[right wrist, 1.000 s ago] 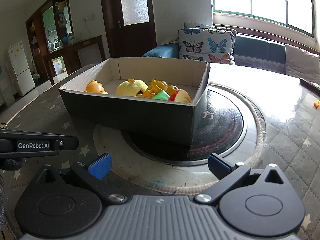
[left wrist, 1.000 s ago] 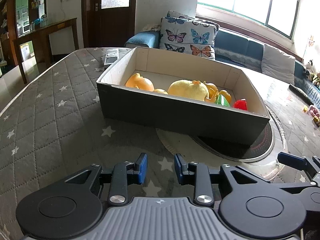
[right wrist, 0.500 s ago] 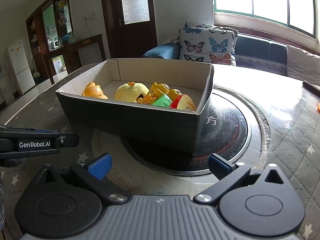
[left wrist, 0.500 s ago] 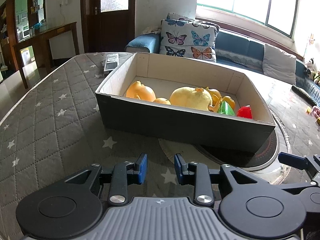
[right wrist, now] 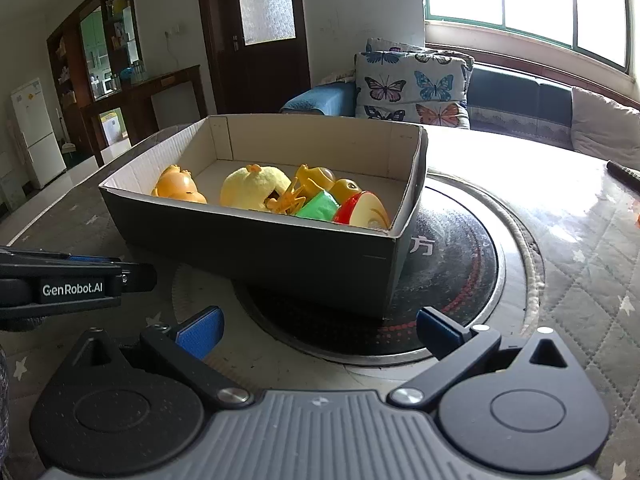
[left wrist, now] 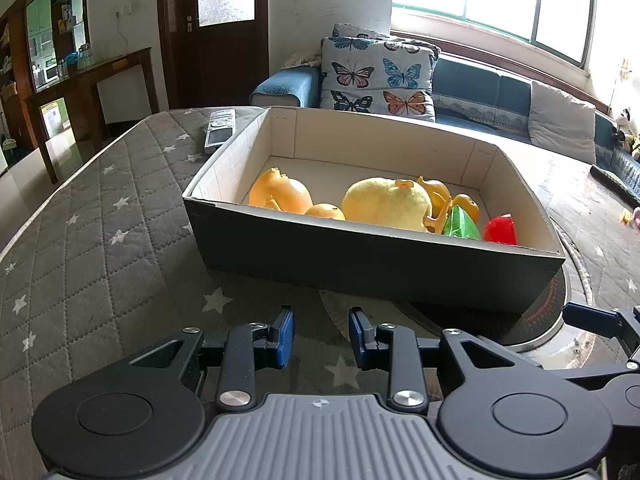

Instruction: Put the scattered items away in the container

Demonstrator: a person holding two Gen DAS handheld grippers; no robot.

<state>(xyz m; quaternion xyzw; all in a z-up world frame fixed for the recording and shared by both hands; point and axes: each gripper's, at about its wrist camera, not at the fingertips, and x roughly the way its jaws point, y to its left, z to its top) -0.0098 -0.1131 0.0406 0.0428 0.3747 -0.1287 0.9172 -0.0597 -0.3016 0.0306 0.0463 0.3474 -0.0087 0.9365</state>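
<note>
Cardboard box (left wrist: 360, 268) holding the gathered toys, both grippers empty near it.

The box sits mid-table, partly over a round black hotplate (right wrist: 460, 280); a yellow plush chick (left wrist: 386, 204), orange figures, a green piece and a red piece lie inside. Compared with a second ago, more of the box floor shows; nothing else shifts. Left gripper (left wrist: 321, 338): fingers narrow, holding nothing. Right gripper (right wrist: 318, 330): fingers wide, empty. Tidying appears essentially finished.

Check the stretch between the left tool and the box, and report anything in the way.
Nothing visible stands in the way. Only bare quilted table cover lies between the left tool and the near wall of the box. The tool is empty, jaws slightly apart. The toys lie inside the box, behind that wall.
</note>
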